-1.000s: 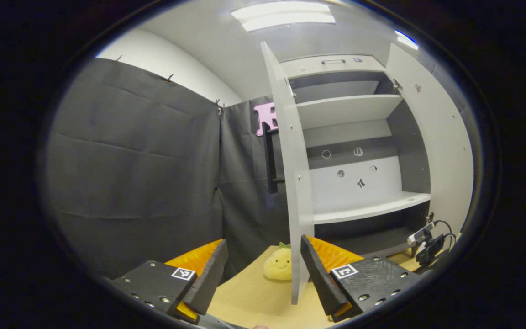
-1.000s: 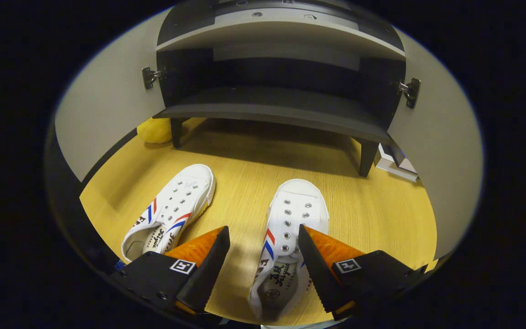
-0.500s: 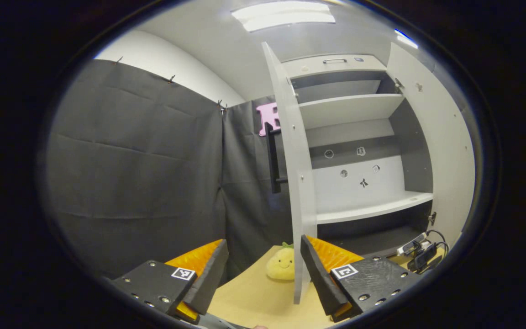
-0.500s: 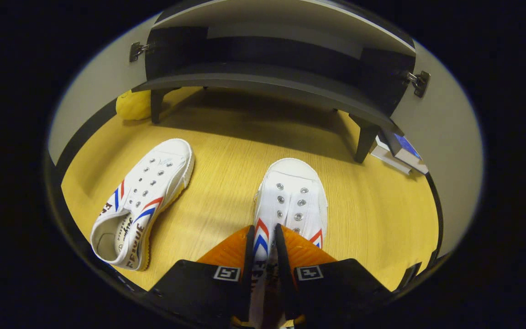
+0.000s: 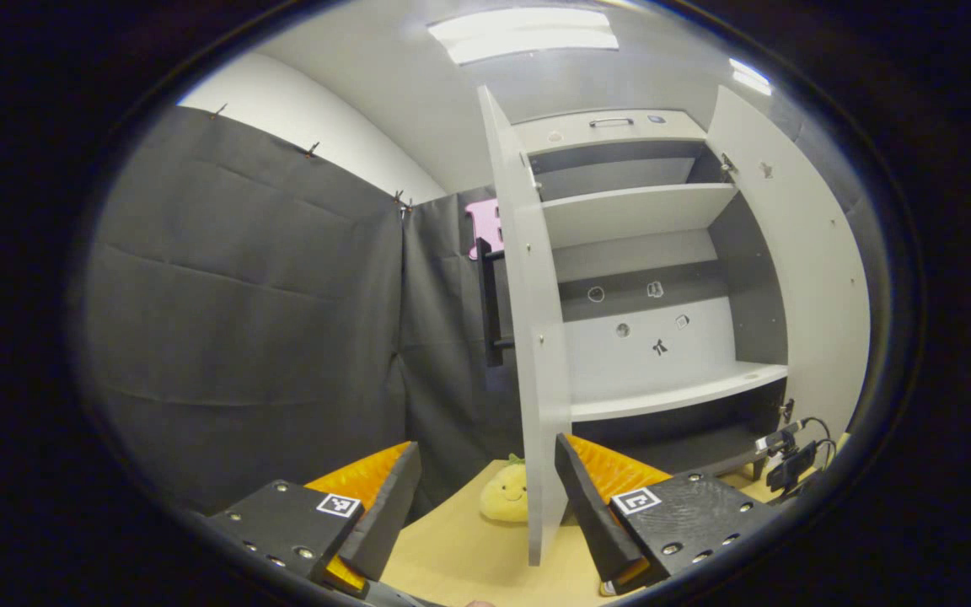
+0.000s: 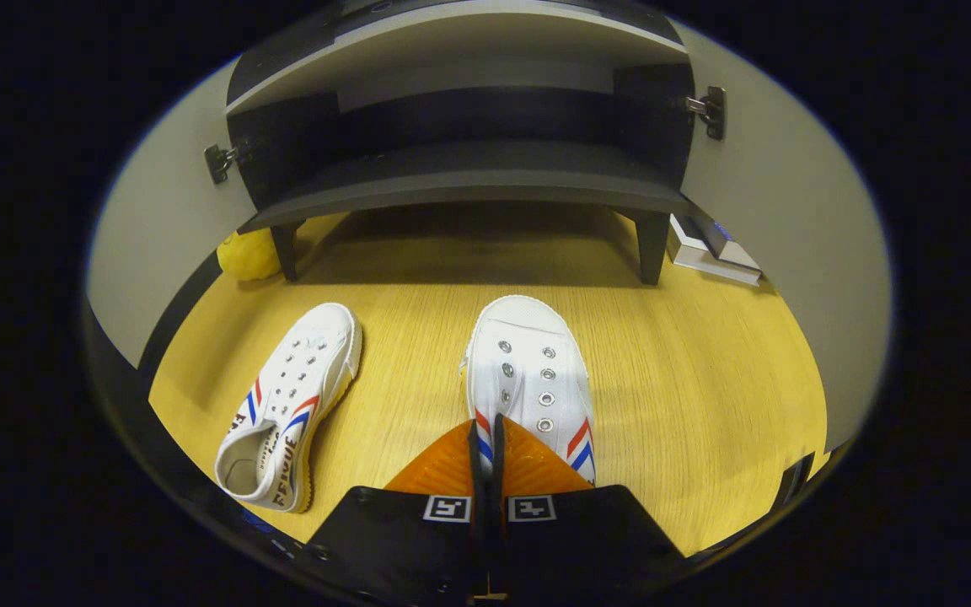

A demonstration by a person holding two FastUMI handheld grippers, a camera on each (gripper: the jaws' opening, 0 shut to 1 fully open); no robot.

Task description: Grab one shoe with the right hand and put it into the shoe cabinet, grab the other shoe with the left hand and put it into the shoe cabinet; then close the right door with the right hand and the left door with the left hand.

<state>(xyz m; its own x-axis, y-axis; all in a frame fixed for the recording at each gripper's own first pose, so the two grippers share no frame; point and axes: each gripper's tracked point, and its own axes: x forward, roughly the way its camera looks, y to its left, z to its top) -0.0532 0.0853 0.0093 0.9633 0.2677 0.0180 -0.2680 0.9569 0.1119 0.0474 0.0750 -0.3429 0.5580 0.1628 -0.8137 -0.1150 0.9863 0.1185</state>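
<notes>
The right-hand shoe (image 6: 528,371) lies on the wooden floor (image 6: 688,396) straight ahead of the right gripper (image 6: 484,438), toe towards the shoe cabinet (image 6: 469,181). The fingers are pinched almost together on a thin fold of its upper near the heel; the hold looks slim. The other shoe (image 6: 292,405) lies off to the left of those fingers, apart from the first.

The risk, I judge, is that so narrow a pinch of soft canvas slips or lets the shoe swing and catch the low shelf edge.

The left gripper view adds what this one lacks: the left gripper (image 5: 485,493), fingers wide apart and holding nothing, the left door (image 5: 528,337) edge-on just ahead between them, and upper shelves (image 5: 633,211)
</notes>
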